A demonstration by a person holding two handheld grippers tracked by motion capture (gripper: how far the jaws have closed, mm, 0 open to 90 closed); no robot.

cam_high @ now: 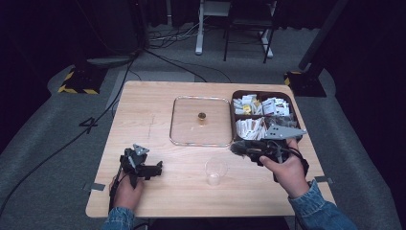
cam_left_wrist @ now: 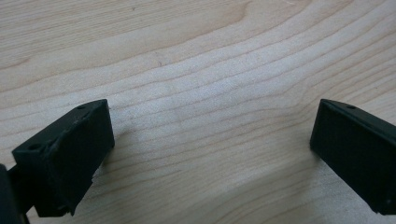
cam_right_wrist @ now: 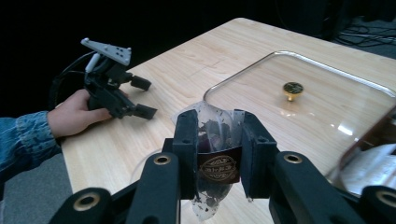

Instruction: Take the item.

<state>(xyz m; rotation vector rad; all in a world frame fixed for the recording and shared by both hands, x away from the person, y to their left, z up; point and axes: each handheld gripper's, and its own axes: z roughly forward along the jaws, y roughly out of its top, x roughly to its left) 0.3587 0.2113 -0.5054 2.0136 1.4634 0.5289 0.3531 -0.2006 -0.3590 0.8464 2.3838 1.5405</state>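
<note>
My right gripper (cam_right_wrist: 215, 140) is shut on a small clear sachet of dark tea leaves (cam_right_wrist: 215, 161) with a brown round-emblem label. In the high view that gripper (cam_high: 238, 149) points left, just up and right of a clear plastic cup (cam_high: 215, 170) standing on the wooden table (cam_high: 143, 110). The cup's rim shows faintly below the jaws in the right gripper view. My left gripper (cam_high: 157, 169) rests at the table's front left, open, with bare wood between its jaws (cam_left_wrist: 210, 121). It also shows far off in the right gripper view, left gripper (cam_right_wrist: 142, 95).
A glass lid (cam_high: 182, 120) with a gold knob (cam_high: 202, 116) lies flat mid-table. To its right stands a dark divided tray (cam_high: 234, 117) with several sachets. Chair legs, cables and stands fill the floor beyond the far edge.
</note>
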